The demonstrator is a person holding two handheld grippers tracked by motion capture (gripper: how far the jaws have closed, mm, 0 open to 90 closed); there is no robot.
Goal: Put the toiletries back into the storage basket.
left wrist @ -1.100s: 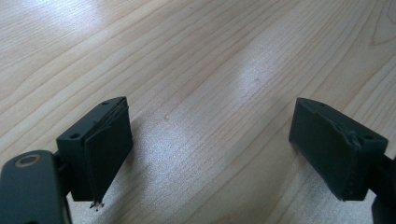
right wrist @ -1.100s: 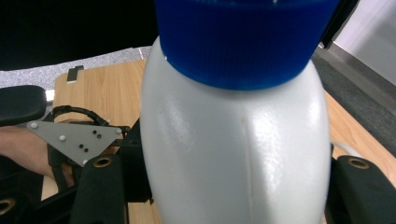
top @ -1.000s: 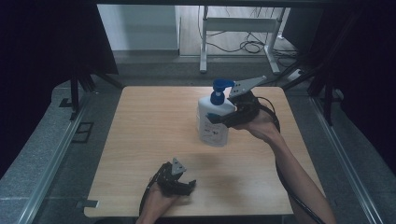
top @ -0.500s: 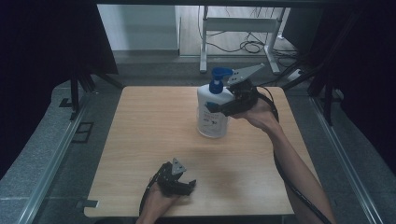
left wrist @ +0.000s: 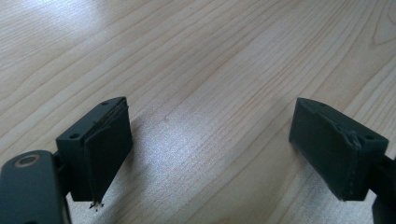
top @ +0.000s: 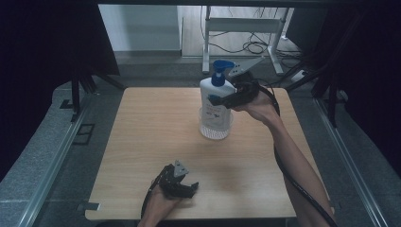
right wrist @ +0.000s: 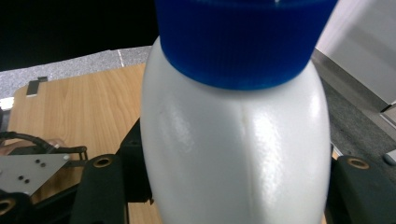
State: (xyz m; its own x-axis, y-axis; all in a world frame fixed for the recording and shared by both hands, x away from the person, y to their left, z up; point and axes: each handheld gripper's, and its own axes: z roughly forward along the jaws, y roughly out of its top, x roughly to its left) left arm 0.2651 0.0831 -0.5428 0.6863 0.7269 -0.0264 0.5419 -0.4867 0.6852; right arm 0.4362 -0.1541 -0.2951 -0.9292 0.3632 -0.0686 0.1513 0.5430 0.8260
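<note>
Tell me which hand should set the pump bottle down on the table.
Right. The right tongs are shut on the pump bottle, holding it near the table's far edge. The left tongs are open, holding nothing, at the near edge.

high view: above, forward-down | gripper views: close | shared: table

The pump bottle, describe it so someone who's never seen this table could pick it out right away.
On the far side of the wooden table, right of centre, the right gripper clamps a white pump bottle at its shoulder. Its blue pump head and white body make it unmistakable; the left gripper sits near the front edge.
</note>
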